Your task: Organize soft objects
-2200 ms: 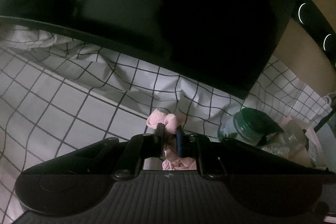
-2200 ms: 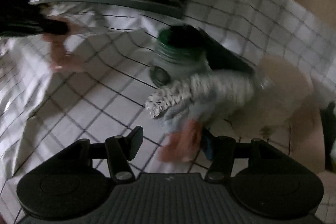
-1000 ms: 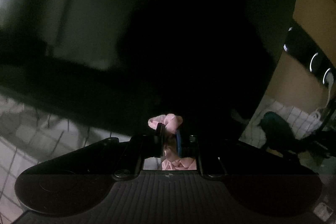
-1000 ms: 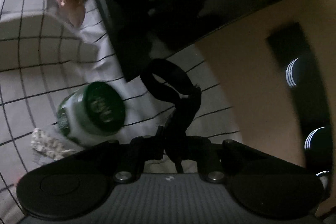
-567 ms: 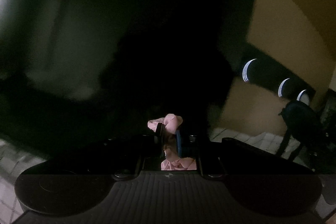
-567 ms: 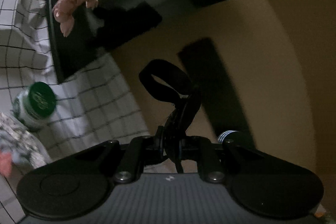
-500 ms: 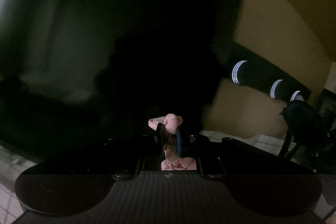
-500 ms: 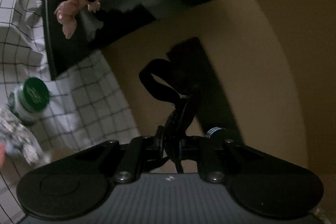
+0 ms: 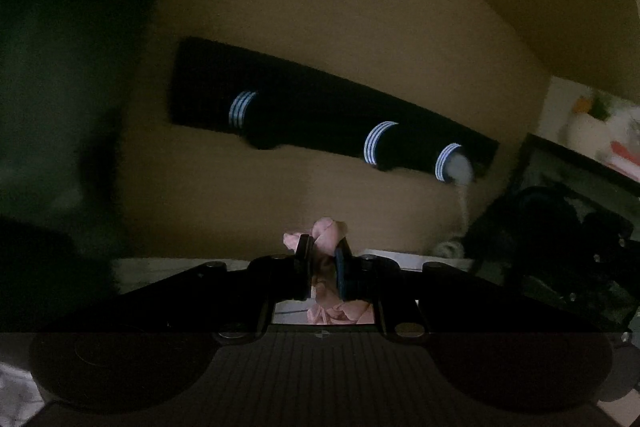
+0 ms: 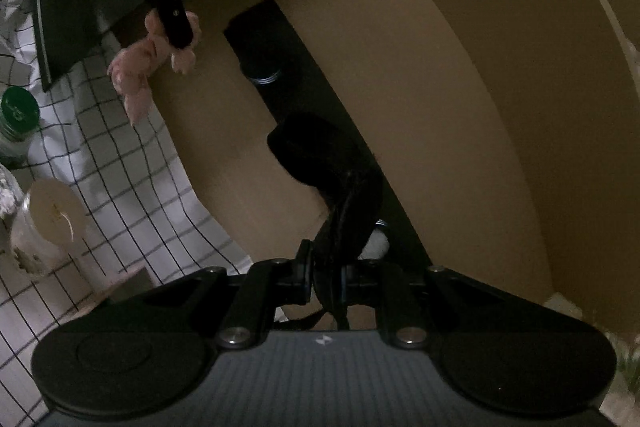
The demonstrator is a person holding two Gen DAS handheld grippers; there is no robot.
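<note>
i read the left gripper (image 9: 323,253) pinched on a pink scrunchie (image 9: 329,231), held in the air before the hook rack (image 9: 320,115) on the wall at 12 o'clock. the right gripper (image 10: 325,277) is clamped on a black scrunchie (image 10: 320,151), its loop standing up at 12 o'clock over the rack. my judgement: hanging comes next. aim one loop squarely over a peg (image 9: 244,107), seat it fully, then release; avoid the peg at 2 o'clock that already carries a white item.
</note>
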